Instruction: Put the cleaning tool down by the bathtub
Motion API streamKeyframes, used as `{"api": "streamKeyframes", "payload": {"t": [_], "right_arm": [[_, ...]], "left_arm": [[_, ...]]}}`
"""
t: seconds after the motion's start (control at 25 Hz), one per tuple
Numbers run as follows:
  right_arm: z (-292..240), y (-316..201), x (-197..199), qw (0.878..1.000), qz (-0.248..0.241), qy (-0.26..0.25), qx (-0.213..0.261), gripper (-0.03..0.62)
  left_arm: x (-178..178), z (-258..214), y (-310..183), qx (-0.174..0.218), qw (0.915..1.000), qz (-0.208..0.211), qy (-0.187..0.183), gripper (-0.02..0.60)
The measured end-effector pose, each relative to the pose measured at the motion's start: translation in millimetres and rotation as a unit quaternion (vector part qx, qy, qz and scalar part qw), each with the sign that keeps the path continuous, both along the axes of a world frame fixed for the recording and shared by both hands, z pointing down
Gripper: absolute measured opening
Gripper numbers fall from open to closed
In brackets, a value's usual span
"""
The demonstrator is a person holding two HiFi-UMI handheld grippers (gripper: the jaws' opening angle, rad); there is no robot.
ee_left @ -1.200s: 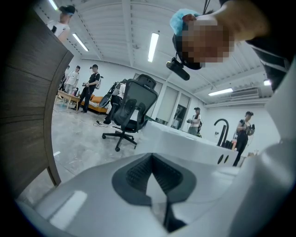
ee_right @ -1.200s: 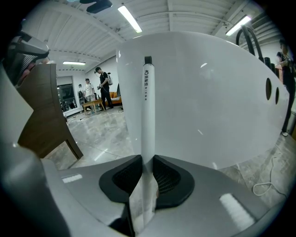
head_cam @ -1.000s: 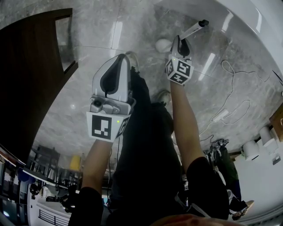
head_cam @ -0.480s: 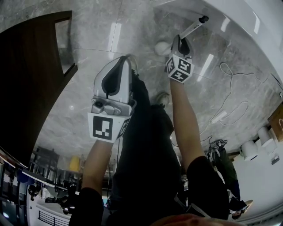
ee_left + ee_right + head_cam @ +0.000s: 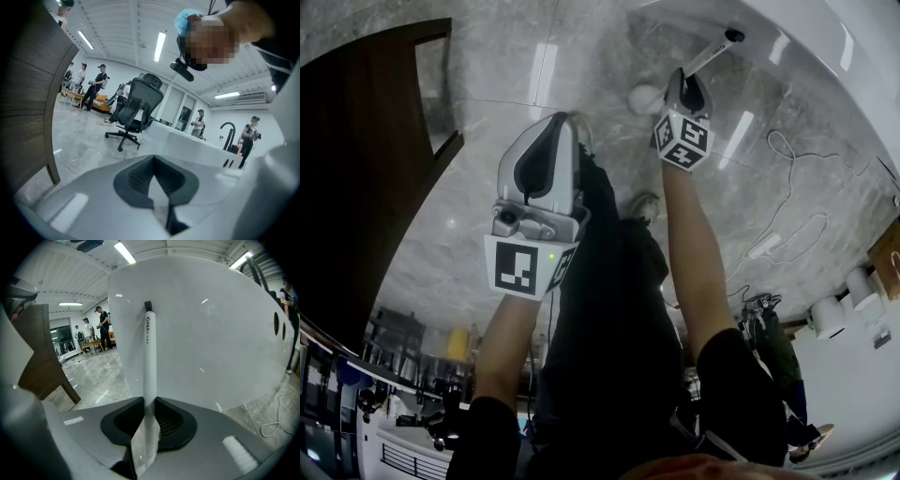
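Note:
The cleaning tool's white handle (image 5: 149,357) with a black end cap stands up between the pads of my right gripper (image 5: 150,404), which is shut on it. In the head view the handle (image 5: 712,53) sticks out past the right gripper (image 5: 686,92) toward the white bathtub (image 5: 825,56). The tub's curved wall (image 5: 211,333) fills the right gripper view just behind the handle. A white rounded thing (image 5: 643,97) lies on the floor beside this gripper; I cannot tell if it belongs to the tool. My left gripper (image 5: 546,150) hangs lower left, its pads (image 5: 154,161) shut with nothing in them.
A dark wooden panel (image 5: 366,169) stands at the left. A white cable (image 5: 787,216) loops over the marble floor at the right, near paper rolls (image 5: 834,319). The left gripper view shows an office chair (image 5: 133,112), a black faucet (image 5: 228,133) and people far behind.
My right gripper and the handle have edged slightly toward the tub. The left gripper has stayed where it was.

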State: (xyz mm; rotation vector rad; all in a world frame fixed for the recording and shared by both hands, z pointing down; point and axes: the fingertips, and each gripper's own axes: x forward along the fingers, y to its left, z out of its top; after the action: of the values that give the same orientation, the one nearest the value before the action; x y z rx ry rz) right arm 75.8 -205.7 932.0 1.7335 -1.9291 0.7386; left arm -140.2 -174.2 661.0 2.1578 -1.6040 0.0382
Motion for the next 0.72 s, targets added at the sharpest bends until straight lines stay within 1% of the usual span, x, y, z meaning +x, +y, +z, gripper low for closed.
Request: {"api": "streamKeyframes", "payload": {"t": [0.72], "right_arm": [[-1.3, -1.3, -2.2, 1.0, 0.001, -0.003, 0.0, 0.08]], "left_arm": [[-0.9, -1.4, -1.7, -0.004, 1.0, -0.008, 0.004, 0.008]]}}
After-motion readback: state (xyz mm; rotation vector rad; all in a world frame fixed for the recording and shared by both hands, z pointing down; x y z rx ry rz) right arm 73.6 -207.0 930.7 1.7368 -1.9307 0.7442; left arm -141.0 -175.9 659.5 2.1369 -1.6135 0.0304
